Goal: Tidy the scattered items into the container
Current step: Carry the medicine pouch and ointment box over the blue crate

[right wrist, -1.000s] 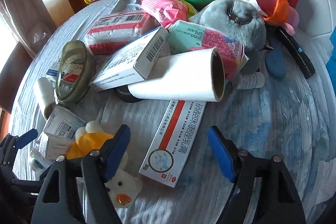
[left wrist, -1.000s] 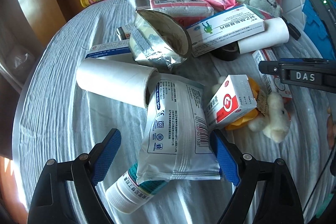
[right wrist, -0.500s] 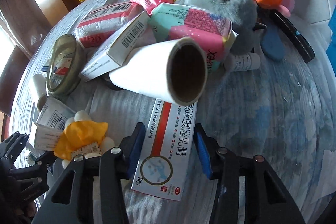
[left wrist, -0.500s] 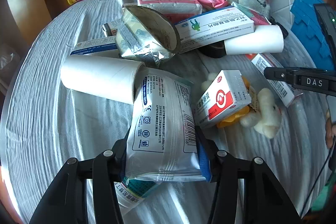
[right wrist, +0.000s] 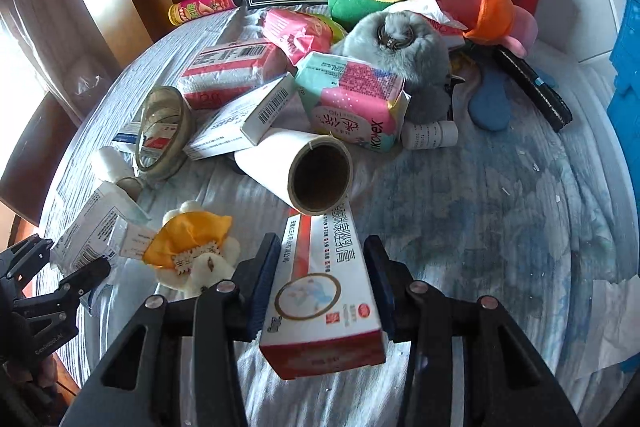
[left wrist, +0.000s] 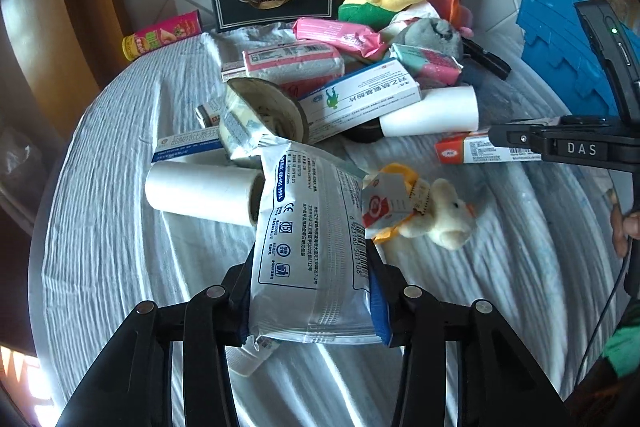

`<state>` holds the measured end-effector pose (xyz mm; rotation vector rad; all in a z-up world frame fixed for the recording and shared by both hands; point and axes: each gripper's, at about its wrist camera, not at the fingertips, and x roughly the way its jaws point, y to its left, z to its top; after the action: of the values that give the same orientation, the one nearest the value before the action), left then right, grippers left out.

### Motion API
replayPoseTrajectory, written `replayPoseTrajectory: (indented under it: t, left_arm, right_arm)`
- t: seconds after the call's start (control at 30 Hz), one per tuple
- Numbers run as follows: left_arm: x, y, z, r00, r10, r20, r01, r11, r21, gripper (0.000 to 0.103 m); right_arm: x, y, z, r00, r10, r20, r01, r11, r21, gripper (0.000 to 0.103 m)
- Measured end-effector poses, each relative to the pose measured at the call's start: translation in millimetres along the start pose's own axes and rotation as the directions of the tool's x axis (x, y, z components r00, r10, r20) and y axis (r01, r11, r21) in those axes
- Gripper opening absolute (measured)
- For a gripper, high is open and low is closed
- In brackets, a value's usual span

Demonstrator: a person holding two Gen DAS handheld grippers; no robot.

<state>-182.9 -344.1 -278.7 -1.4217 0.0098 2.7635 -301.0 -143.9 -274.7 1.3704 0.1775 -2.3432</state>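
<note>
Left wrist view: the left gripper (left wrist: 310, 297) is closing its jaws on the silver pouch (left wrist: 310, 247), pads already pressing both edges. A second ago those jaws were standing wide around it; now the pouch is coming up off the striped cloth (left wrist: 100, 247), clear of the white roll (left wrist: 202, 193). One item is secured for the container, probably the blue crate (left wrist: 560, 55) at far right.

Right wrist view: the right gripper (right wrist: 322, 287) is closing on the red-and-white ointment box (right wrist: 324, 291), which is tilting up off the cloth. Earlier it was lying flat between open jaws, under the paper tube (right wrist: 298, 171).
</note>
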Motion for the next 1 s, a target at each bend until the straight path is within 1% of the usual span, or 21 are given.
replayPoseTrajectory:
  t: [0.1,0.3,0.43,0.53,0.63,0.8,0.83,0.9,1.0]
  left_arm:
    - [-8,-10,10,1.000,-0.013,0.021,0.013,1.000,0.022,0.043]
    - [-17,-32,22,0.998,-0.052,0.039,0.050,0.997,0.051,0.044]
    - [-22,-50,23,0.995,-0.083,0.049,0.079,0.994,0.081,0.044]
    - [-23,-62,23,0.994,-0.099,0.050,0.094,0.991,0.095,0.044]
    - [-25,-70,22,0.994,-0.098,0.043,0.094,0.991,0.091,0.044]
    - [-31,-77,18,0.996,-0.076,0.038,0.073,0.995,0.070,0.045]
    - [-33,-79,18,0.997,-0.070,0.039,0.067,0.996,0.064,0.045]
    - [-38,-82,17,0.998,-0.052,0.043,0.049,0.997,0.055,0.045]
    - [-50,-89,17,0.998,-0.025,0.061,0.022,0.999,0.047,0.045]
  right_arm:
    - [-5,5,4,1.000,-0.002,0.017,0.002,1.000,0.000,0.041]
    - [-26,-5,-1,0.998,-0.033,0.047,0.033,0.999,0.004,0.041]
    - [-23,-21,-21,0.998,-0.056,-0.008,0.056,0.998,0.003,0.041]
    - [-12,-29,-45,0.996,-0.049,-0.076,0.047,0.999,-0.026,0.041]
    - [5,-38,-60,0.990,-0.039,-0.137,0.037,0.999,-0.020,0.041]
    - [29,-36,-62,0.977,-0.062,-0.205,0.048,0.996,-0.072,0.041]
    - [33,-34,-62,0.976,-0.074,-0.206,0.056,0.994,-0.093,0.042]
    - [34,-28,-63,0.976,-0.102,-0.191,0.074,0.986,-0.147,0.041]
    - [24,-38,-65,0.983,-0.033,-0.182,0.015,0.995,-0.100,0.040]
